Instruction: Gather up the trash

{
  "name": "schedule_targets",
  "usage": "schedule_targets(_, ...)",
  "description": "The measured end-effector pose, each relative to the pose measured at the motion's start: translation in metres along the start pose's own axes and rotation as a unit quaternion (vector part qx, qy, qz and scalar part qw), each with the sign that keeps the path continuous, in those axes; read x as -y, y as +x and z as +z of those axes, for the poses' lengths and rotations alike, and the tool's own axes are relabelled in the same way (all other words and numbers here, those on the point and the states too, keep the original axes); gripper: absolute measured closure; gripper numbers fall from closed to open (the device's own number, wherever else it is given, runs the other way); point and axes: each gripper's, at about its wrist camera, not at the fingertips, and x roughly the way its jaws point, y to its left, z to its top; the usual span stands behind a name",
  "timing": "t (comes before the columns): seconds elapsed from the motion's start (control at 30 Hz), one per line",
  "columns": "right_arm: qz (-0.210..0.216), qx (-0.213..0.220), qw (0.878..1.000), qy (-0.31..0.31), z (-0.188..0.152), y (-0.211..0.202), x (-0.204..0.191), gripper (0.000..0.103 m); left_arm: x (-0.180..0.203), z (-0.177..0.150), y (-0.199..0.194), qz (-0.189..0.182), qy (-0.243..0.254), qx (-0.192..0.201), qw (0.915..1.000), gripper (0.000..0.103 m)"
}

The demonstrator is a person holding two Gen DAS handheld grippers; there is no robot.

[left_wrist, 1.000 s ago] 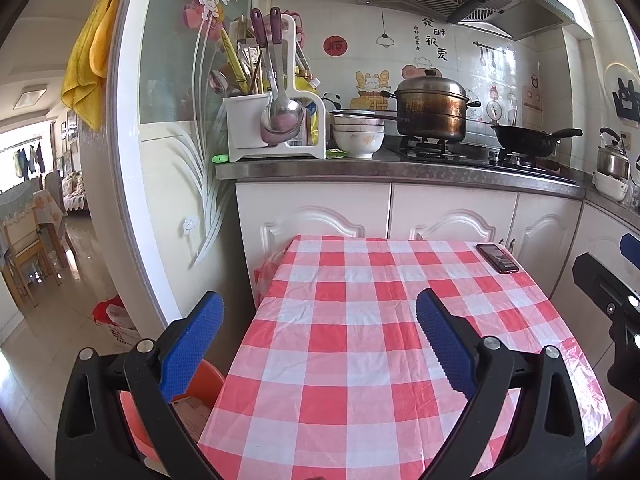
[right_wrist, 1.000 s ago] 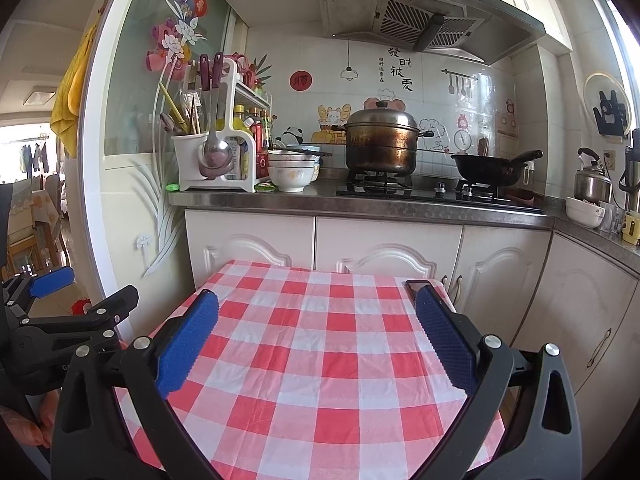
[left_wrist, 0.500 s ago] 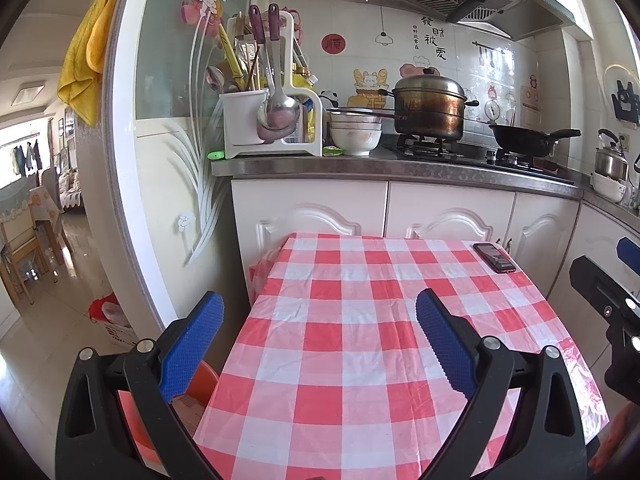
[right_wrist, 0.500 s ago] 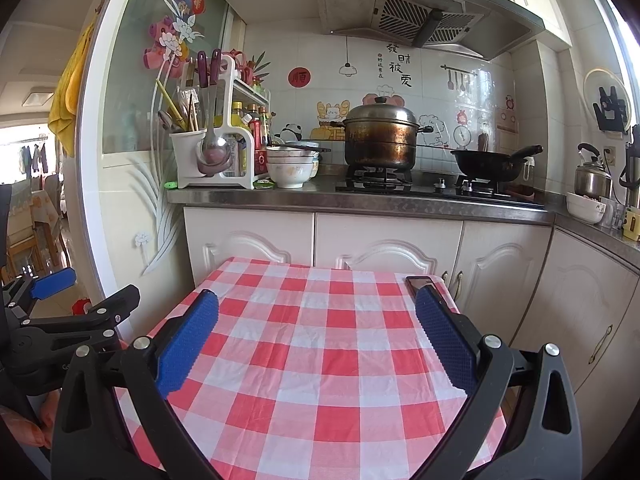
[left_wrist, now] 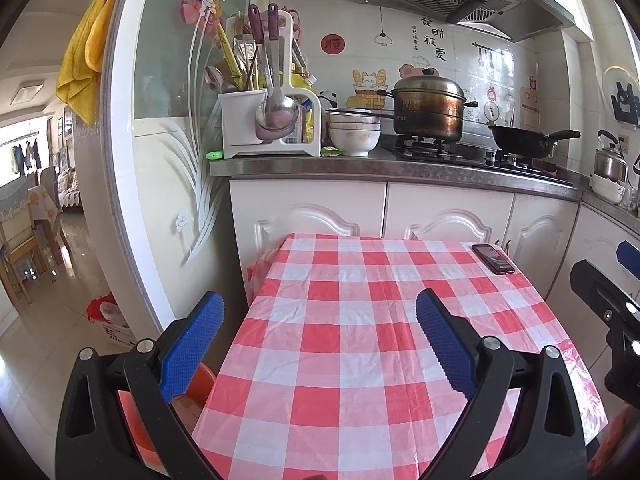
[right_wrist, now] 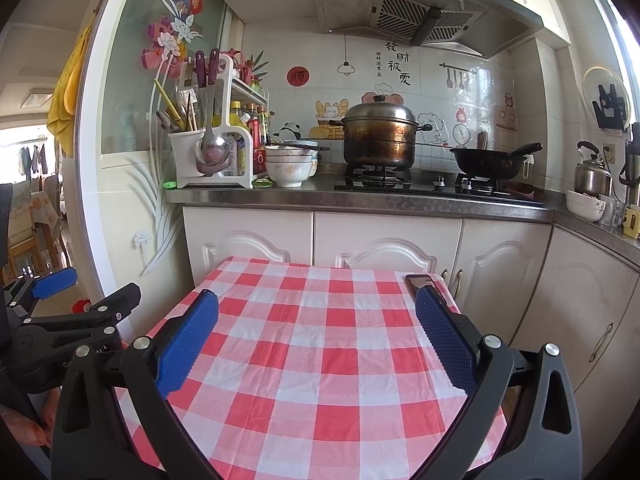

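**Hovering both grippers over the checked table**

Holding my left gripper (left_wrist: 318,320) above the near left part of the red-and-white checked tablecloth (left_wrist: 360,340), I see its blue-padded jaws spread wide with nothing between them. My right gripper (right_wrist: 316,320) hangs over the same cloth, jaws equally wide and holding nothing.

In the left wrist view, the orange plastic bin (left_wrist: 200,380) sits on the floor at about 8 o'clock from the table, just beside its near left corner, partly hidden behind my left finger; what lies inside it I cannot make out. I cannot pick out any loose trash on the cloth itself.

A black smartphone (left_wrist: 493,259) lies flat at the cloth's far right corner, around 1 o'clock. At 12 o'clock runs the steel countertop (right_wrist: 360,200), carrying a tarnished lidded stockpot (right_wrist: 379,132), a black wok (right_wrist: 490,160) and stacked white bowls (right_wrist: 289,166).
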Motion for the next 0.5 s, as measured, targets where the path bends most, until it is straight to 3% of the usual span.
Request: schedule_targets(0.5,0.002,-0.006,1.0,0.008,-0.0022,0.0046,0.0034,0.004,0.0042,-0.0004,0.0052,-0.003,0.001,-0.001,1.0,0.007)
